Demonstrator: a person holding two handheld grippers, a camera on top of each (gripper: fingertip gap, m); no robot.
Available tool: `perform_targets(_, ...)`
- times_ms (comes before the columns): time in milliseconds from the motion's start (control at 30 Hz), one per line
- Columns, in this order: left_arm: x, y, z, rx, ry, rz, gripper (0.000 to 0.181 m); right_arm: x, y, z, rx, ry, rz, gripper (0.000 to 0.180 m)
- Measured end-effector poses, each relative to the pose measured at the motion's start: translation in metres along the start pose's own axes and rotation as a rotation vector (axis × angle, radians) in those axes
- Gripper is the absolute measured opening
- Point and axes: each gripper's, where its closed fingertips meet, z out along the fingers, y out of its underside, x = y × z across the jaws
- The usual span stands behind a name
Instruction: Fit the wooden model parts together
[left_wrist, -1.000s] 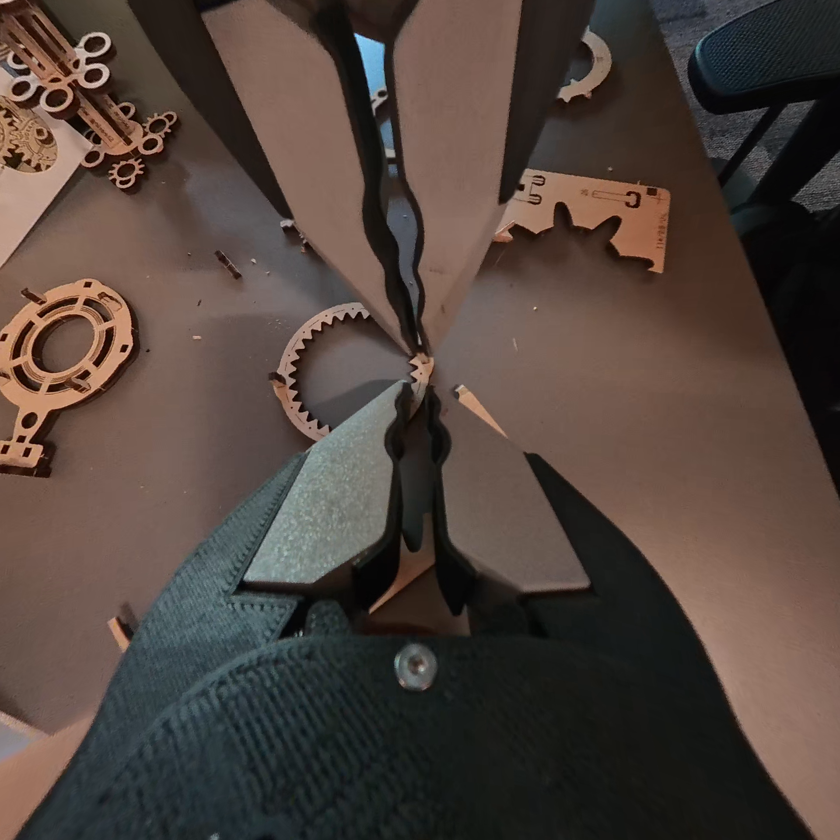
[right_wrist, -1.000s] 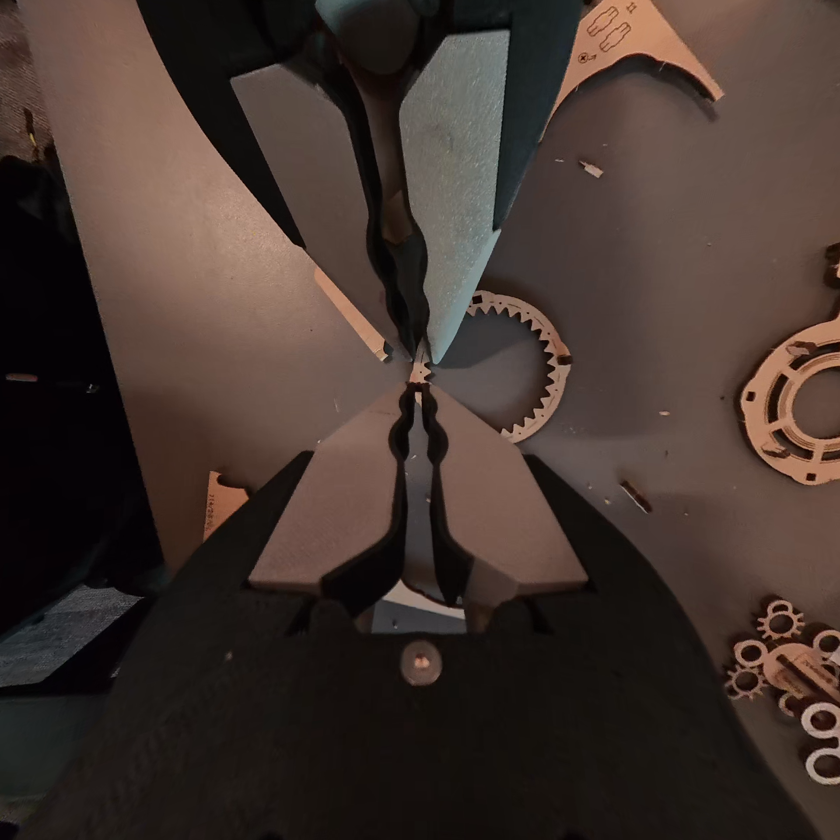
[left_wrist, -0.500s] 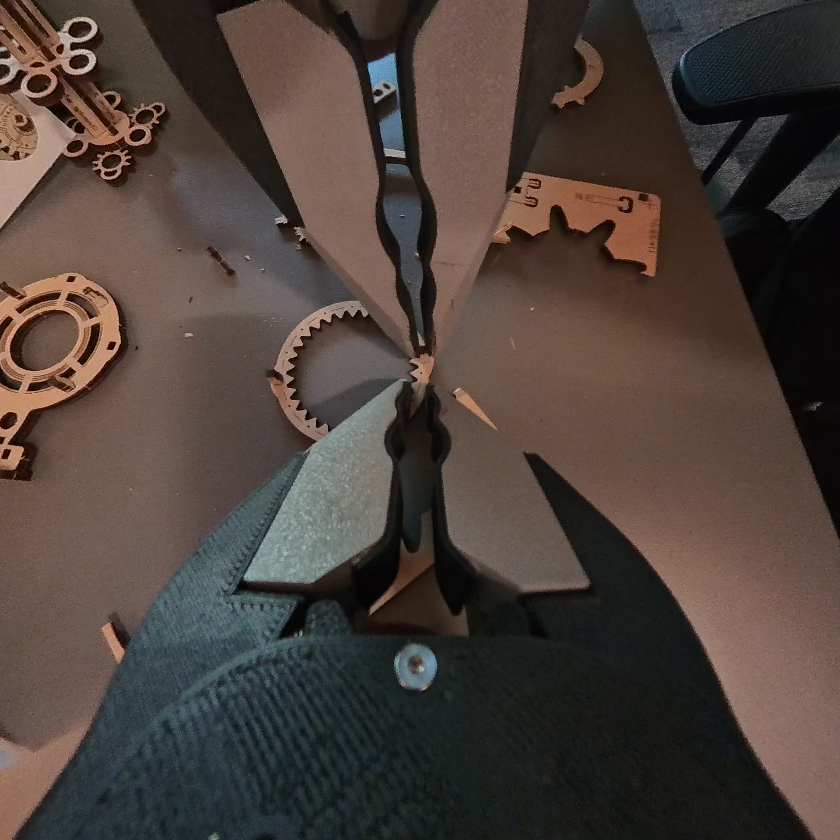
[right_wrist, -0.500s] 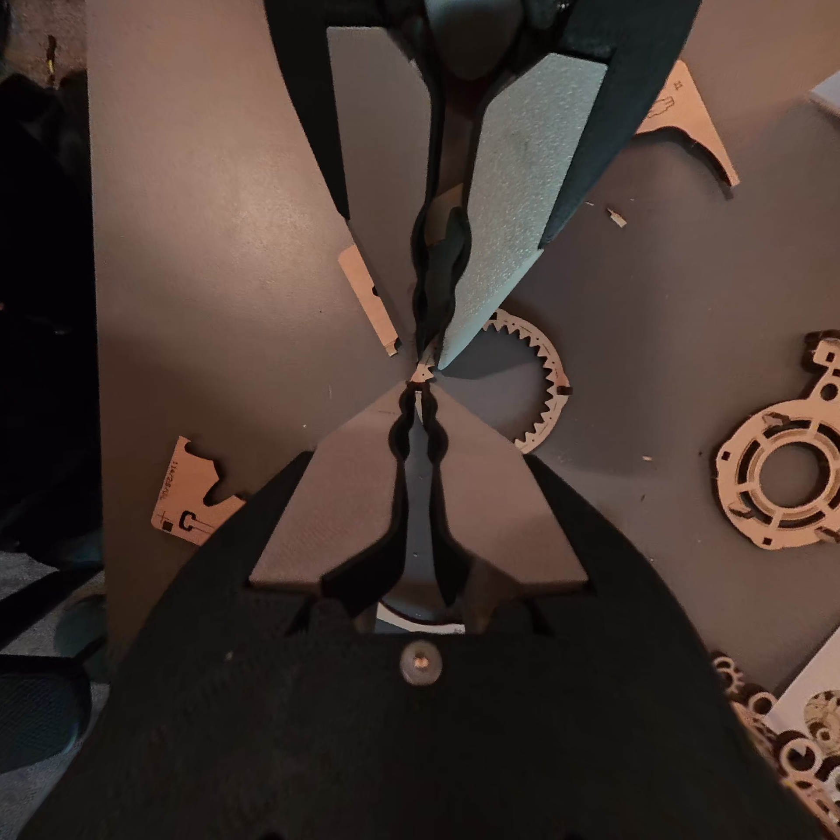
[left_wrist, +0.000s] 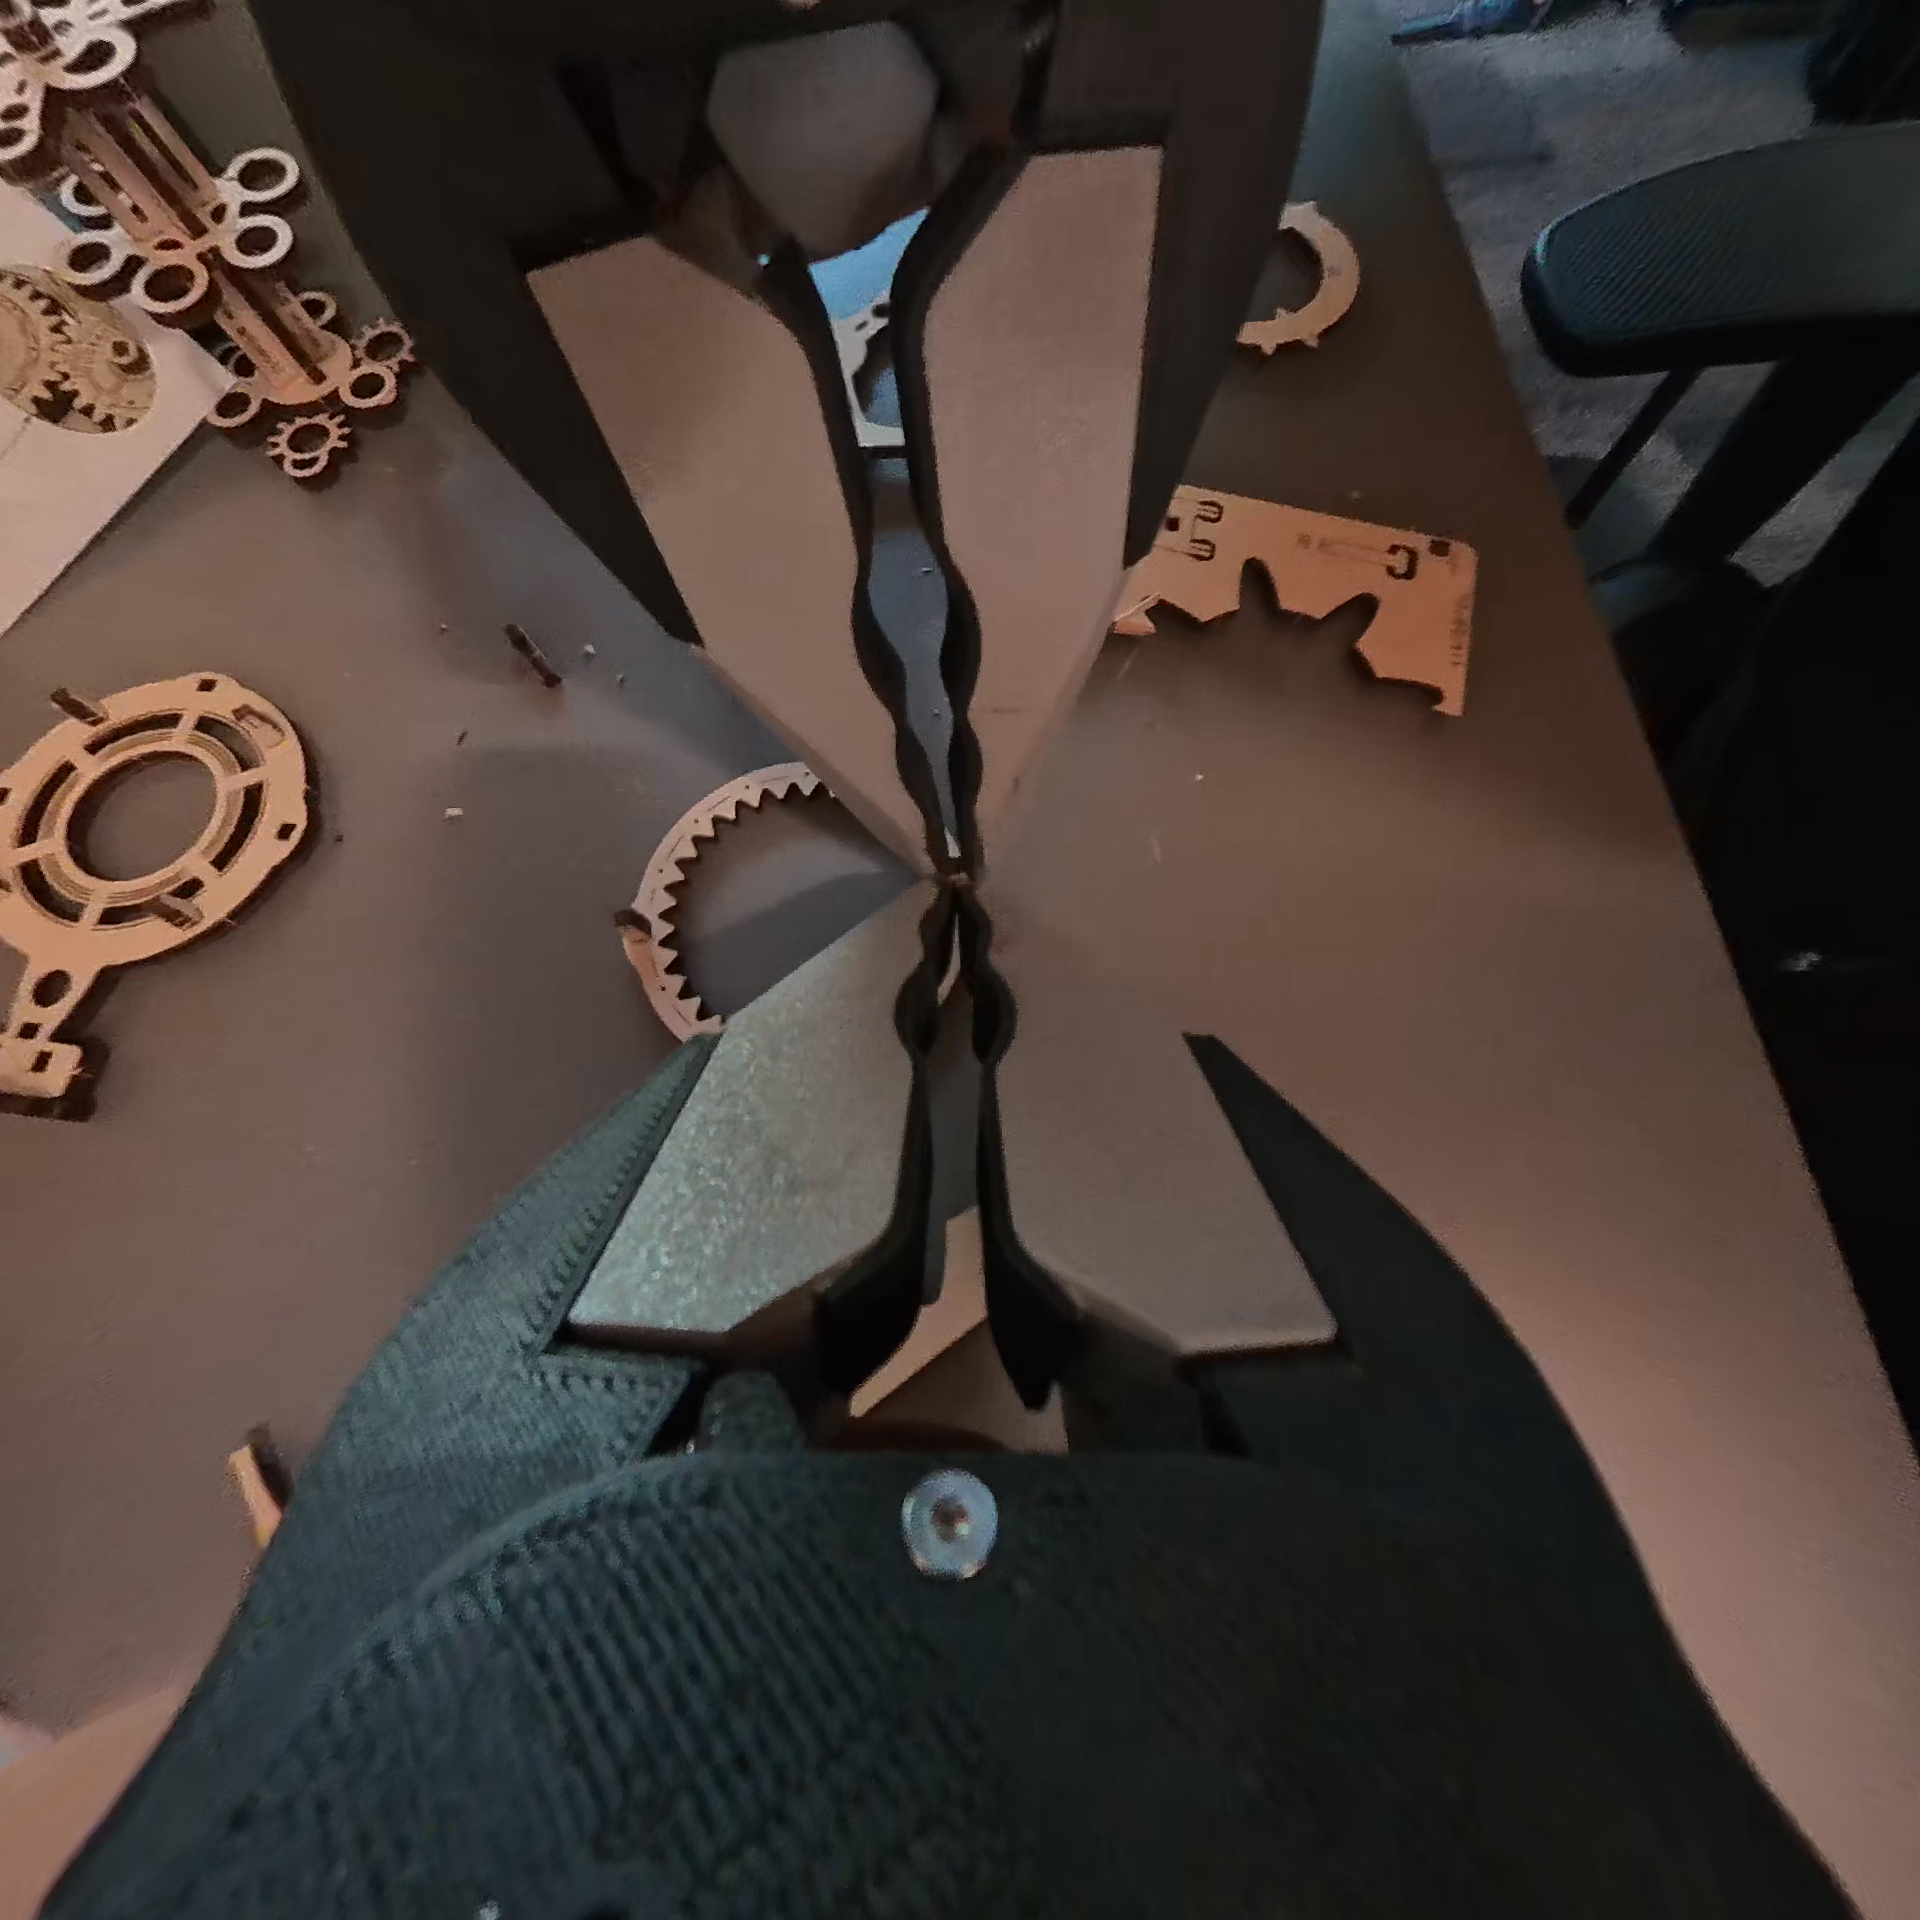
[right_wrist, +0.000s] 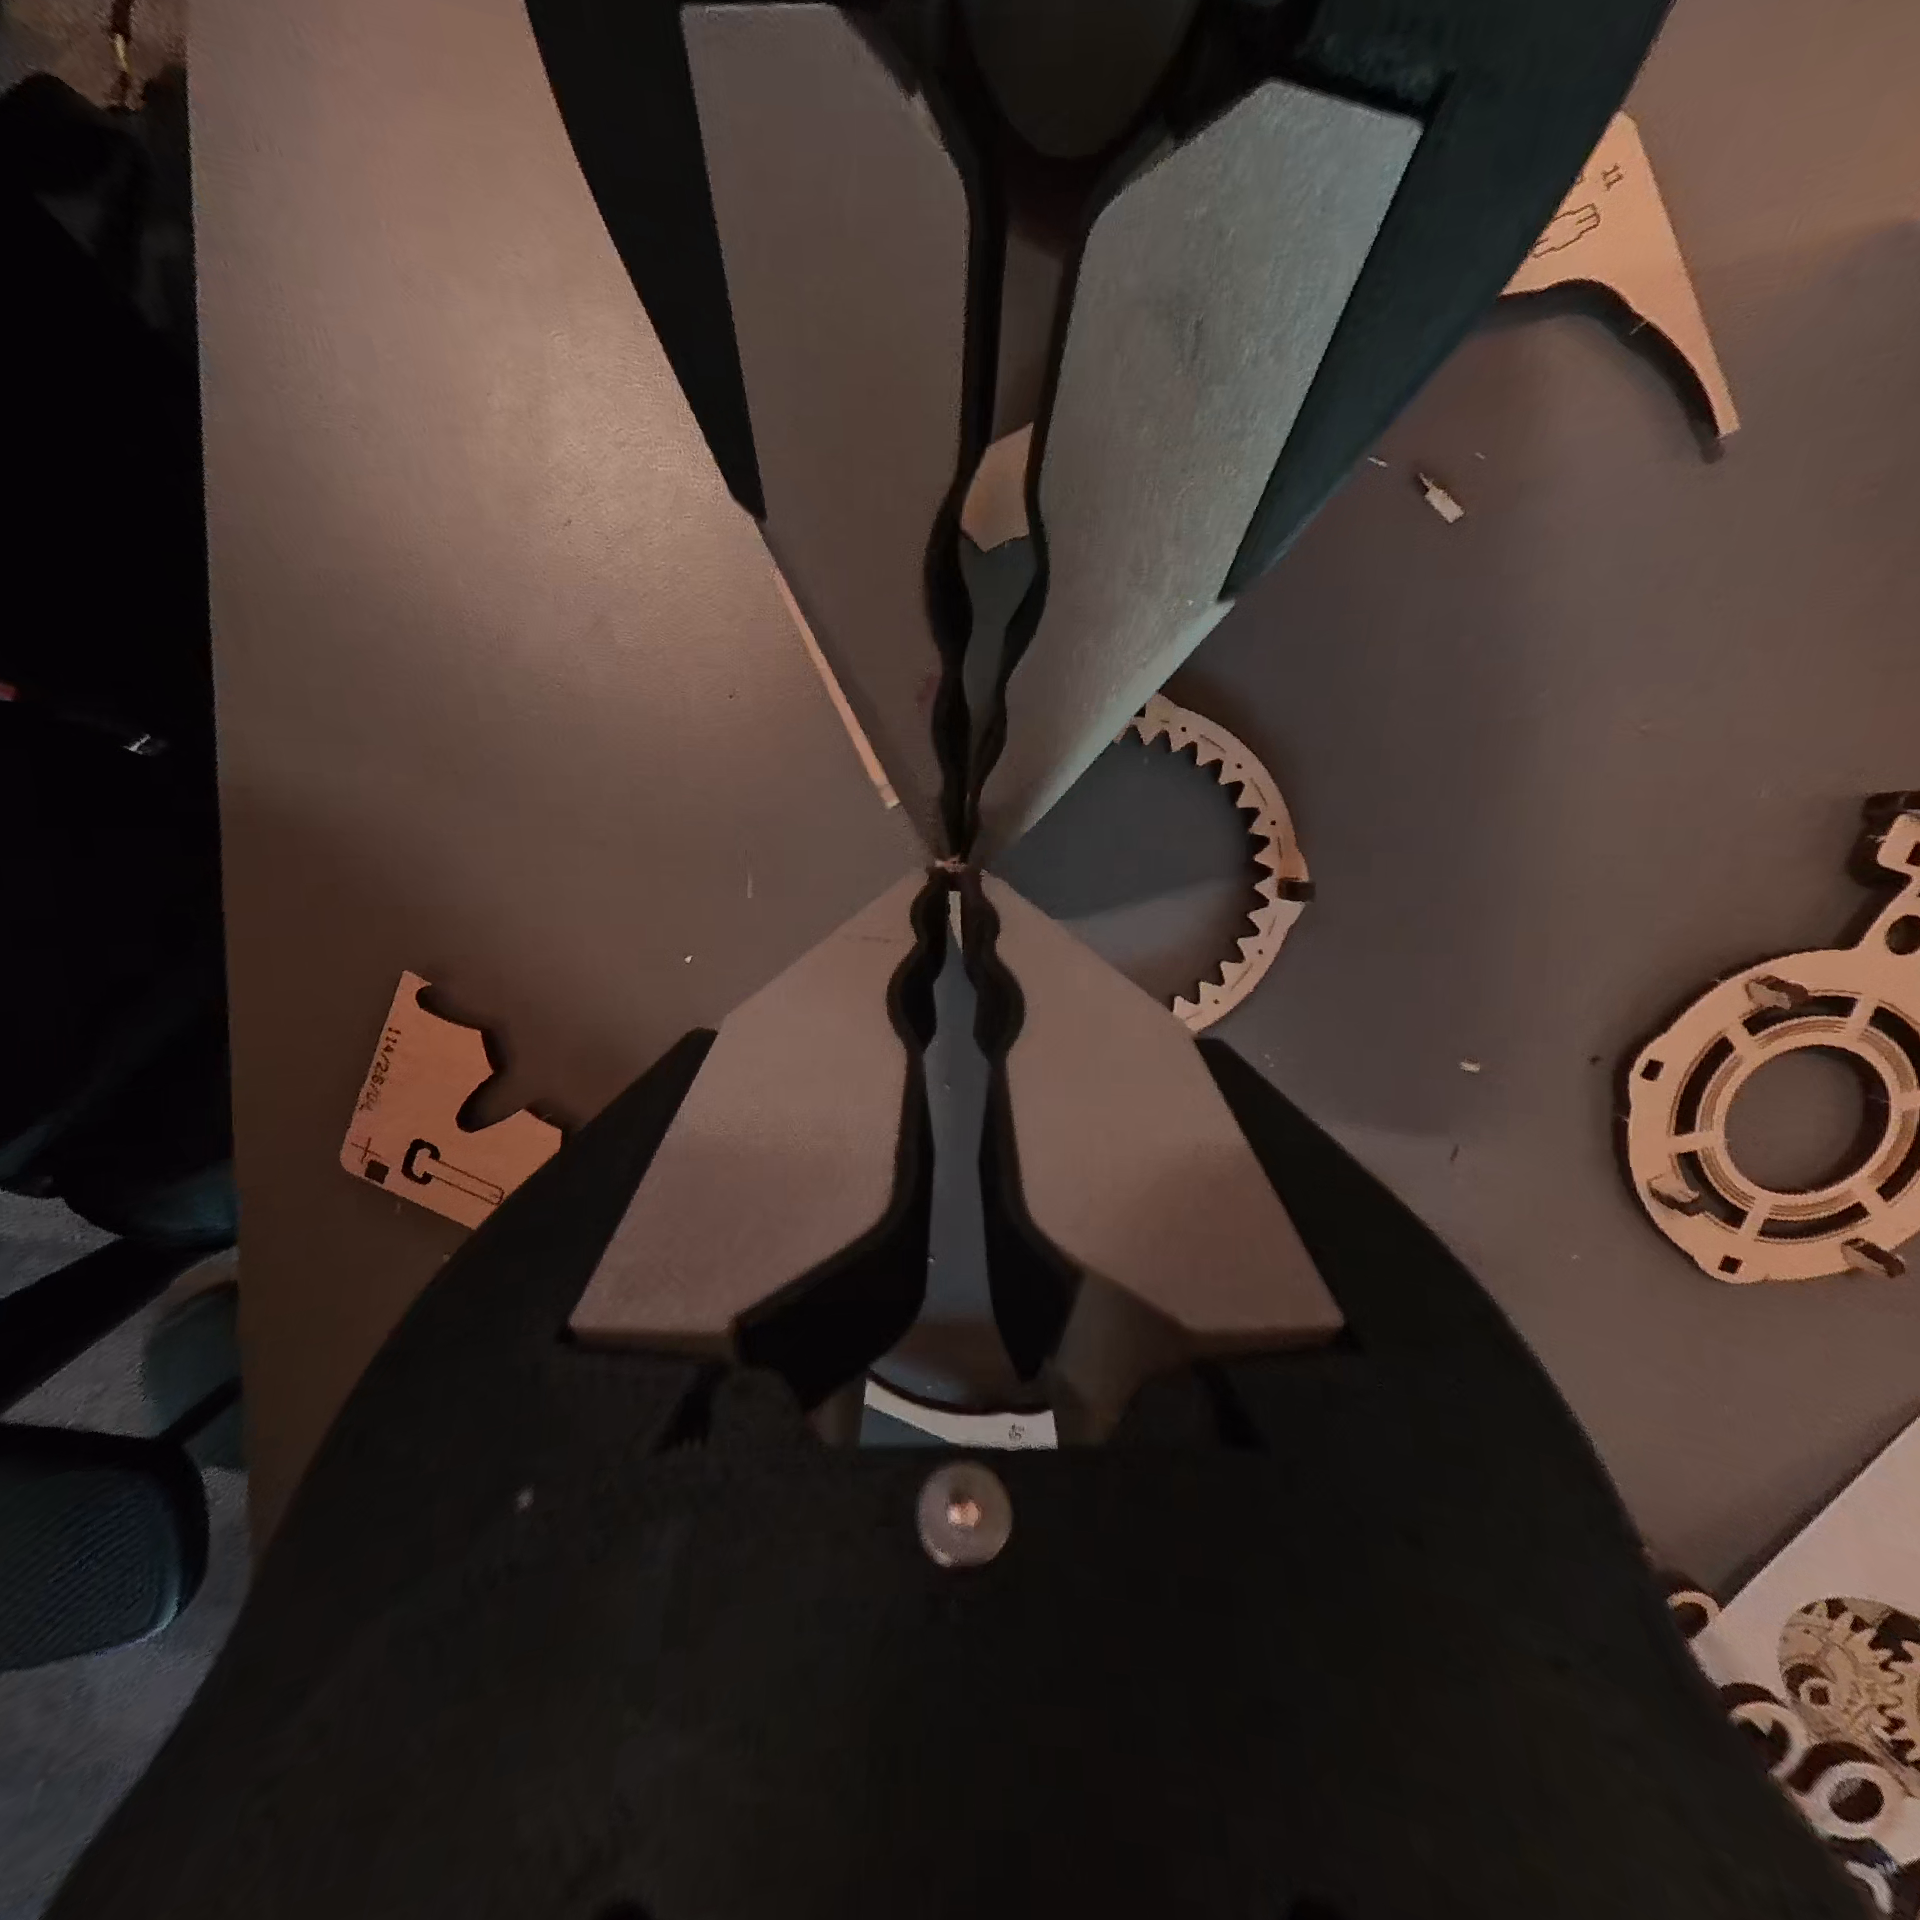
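While both grippers meet tip to tip, the left gripper (left_wrist: 954, 914) and right gripper (right_wrist: 954, 883) have jaws clenched on a tiny wooden piece (left_wrist: 956, 881), barely visible, above the matte grey desk (left_wrist: 1299, 935). A flat toothed ring (left_wrist: 681, 894) lies just beside; desk edge near right.

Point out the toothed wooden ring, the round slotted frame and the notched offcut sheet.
toothed wooden ring (left_wrist: 665, 914), left wrist view, on its left band.
round slotted frame (right_wrist: 1683, 1122), right wrist view, on its left rim.
notched offcut sheet (left_wrist: 1423, 613), left wrist view, on its right end.
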Motion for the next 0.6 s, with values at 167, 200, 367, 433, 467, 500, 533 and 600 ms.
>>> perform_targets(167, -0.001, 0.007, 0.002, -0.021, 0.005, -0.010, 0.000, 0.001, -0.002, 0.001, -0.079, 0.000, 0.018, 0.000)
perform_targets(200, -0.001, 0.008, 0.001, -0.023, 0.006, -0.020, 0.000, 0.001, -0.004, 0.001, -0.082, 0.001, 0.032, 0.000)
perform_targets(367, -0.004, 0.000, -0.008, 0.056, 0.026, -0.091, 0.000, 0.001, -0.002, 0.002, -0.156, -0.010, 0.081, 0.000)
perform_targets(433, -0.003, -0.002, -0.010, 0.079, 0.035, -0.123, 0.000, 0.001, -0.002, 0.002, -0.183, -0.015, 0.092, 0.000)
perform_targets(467, -0.003, -0.002, -0.010, 0.082, 0.031, -0.133, 0.000, 0.001, -0.003, 0.002, -0.189, -0.016, 0.091, 0.000)
perform_targets(500, -0.003, -0.002, -0.010, 0.085, 0.026, -0.146, 0.000, 0.001, -0.003, 0.002, -0.191, -0.018, 0.097, 0.000)
perform_targets(533, -0.003, -0.002, -0.010, 0.087, 0.024, -0.156, 0.000, 0.001, -0.003, 0.003, -0.193, -0.021, 0.106, 0.000)
perform_targets(600, -0.004, -0.002, -0.010, 0.088, 0.035, -0.170, 0.000, 0.001, -0.004, 0.003, -0.190, -0.025, 0.124, 0.000)
